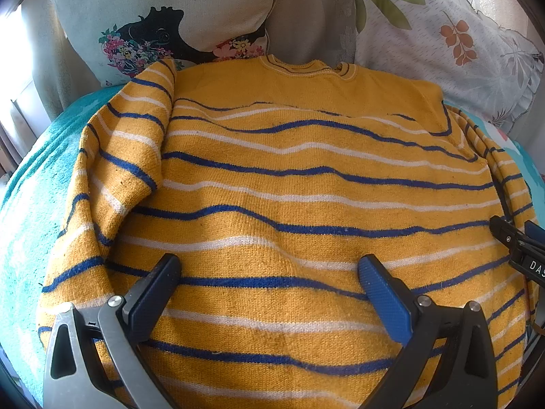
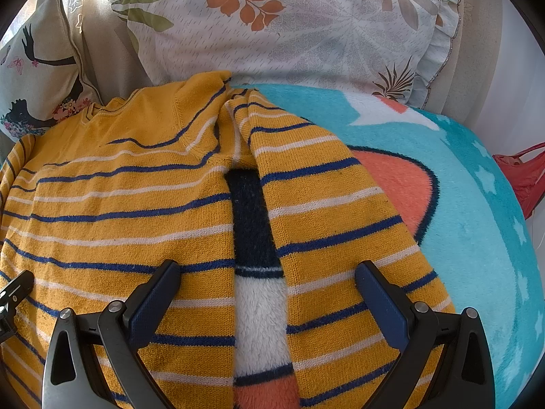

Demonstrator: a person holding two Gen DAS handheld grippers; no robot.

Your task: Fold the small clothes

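Both my left gripper [image 1: 269, 272] and right gripper [image 2: 267, 277] hover open above the striped sweater [image 1: 306, 204]; sleeves unfolded, folding barely begun.

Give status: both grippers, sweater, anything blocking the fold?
Left gripper open, above sweater body. Right gripper open over gap beside right sleeve. Sweater flat on blanket, unfolded. Nothing lying on it.

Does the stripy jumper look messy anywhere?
A little. The yellow striped sweater lies flat on the teal blanket, but its left sleeve is flopped over the body, while the right sleeve lies apart beside it.
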